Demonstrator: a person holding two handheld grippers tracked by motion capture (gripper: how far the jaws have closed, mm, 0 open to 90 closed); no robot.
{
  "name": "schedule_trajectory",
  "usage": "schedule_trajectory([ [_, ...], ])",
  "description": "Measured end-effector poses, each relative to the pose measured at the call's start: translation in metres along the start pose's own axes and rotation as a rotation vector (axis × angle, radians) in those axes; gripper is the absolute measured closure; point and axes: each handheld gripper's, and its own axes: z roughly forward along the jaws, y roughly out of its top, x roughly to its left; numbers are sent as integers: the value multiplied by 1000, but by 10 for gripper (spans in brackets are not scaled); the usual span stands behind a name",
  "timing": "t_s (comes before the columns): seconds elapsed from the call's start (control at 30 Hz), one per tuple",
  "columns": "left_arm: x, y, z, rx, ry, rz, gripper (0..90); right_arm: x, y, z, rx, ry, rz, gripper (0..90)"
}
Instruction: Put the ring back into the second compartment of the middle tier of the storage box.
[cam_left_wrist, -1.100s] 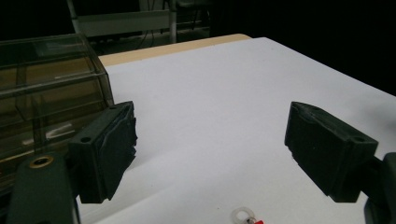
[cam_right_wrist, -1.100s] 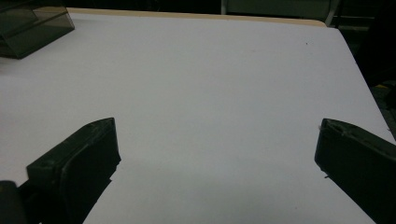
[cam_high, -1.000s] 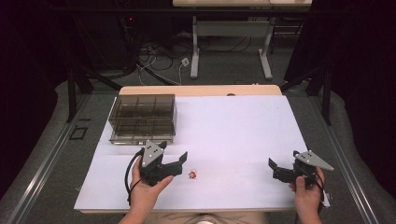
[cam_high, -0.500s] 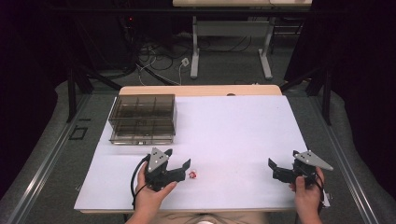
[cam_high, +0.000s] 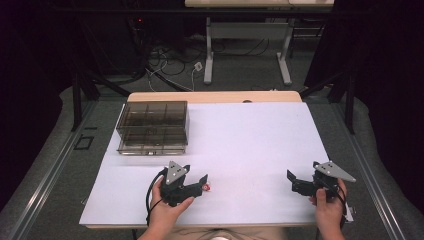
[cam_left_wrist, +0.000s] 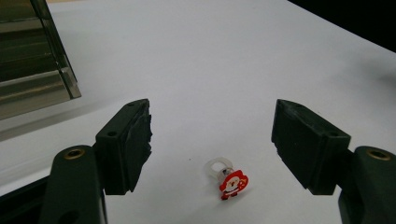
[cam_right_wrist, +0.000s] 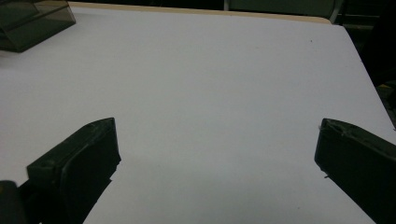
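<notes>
Left claw (cam_left_wrist: 212, 140), jaws just closing yet still spread, should straddle the small red-and-white Santa ring (cam_left_wrist: 229, 179) squarely; right claw (cam_right_wrist: 215, 172) stays spread, empty

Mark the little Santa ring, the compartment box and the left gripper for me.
Santa ring (cam_left_wrist: 232, 183): left gripper view, on the red Santa figure.
Compartment box (cam_high: 153, 126): high view, on its divided top.
Left gripper (cam_left_wrist: 212, 144): left gripper view, midway between its open fingers, which have just been closing.

White table (cam_high: 260, 145) bears compartment box (cam_high: 153, 127), Santa ring (cam_left_wrist: 227, 178)
</notes>
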Motion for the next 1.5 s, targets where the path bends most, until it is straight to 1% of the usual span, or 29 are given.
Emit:
schedule_trajectory([
  [0.07, -1, 0, 2, 20, 1, 3, 288, 0, 0, 1, -3, 2, -8, 0],
  [0.13, -1, -1, 3, 27, -7, -1, 289, 0, 0, 1, -2, 1, -5, 0],
  [0.23, 0, -1, 4, 41, 1, 6, 291, 1, -1, 2, -1, 2, 7, 0],
  [0.27, -1, -2, 5, 47, 0, 5, 291, 0, -1, 2, 3, 1, -6, 0],
  [0.3, -1, -2, 6, 50, -1, 6, 291, 0, -1, 3, -6, 4, 1, 0],
  [0.43, -2, -4, 9, 56, -5, 9, 292, 0, -1, 4, -7, 6, 0, 0],
  [0.53, -3, -5, 12, 51, -14, 3, 293, 0, -1, 3, 5, 9, -1, 0],
  [0.6, -3, -6, 12, 60, -13, 8, 297, 0, -1, 3, 7, 10, 0, 0],
  [0.63, -3, -7, 14, 62, -20, 0, 301, 1, -2, 4, 5, 9, 2, 0],
  [0.7, -4, -7, 14, 66, -19, -2, 304, 1, -2, 4, 6, 9, 2, 0],
  [0.73, -4, -8, 15, 70, -18, 5, 319, 1, -2, 4, 6, 9, 2, 0],
  [1.0, -6, -12, 20, 96, -35, 2, 343, 0, -1, 4, 17, 10, -9, 0],
  [1.03, -7, -13, 22, 103, -35, 6, 350, 0, -2, 4, 12, 11, -1, 0],
  [1.17, -9, -14, 24, 113, -34, 12, 364, 0, -2, 4, 13, 11, -2, 0],
  [1.27, -9, -15, 26, 133, -34, 23, 380, 0, -2, 5, 10, 13, 0, 0],
  [1.33, -9, -17, 27, 148, -37, 20, 398, 0, -2, 5, 11, 14, 0, 0],
  [1.5, -10, -18, 30, 158, -32, 23, 425, 0, -2, 5, 18, 15, 0, 0],
])
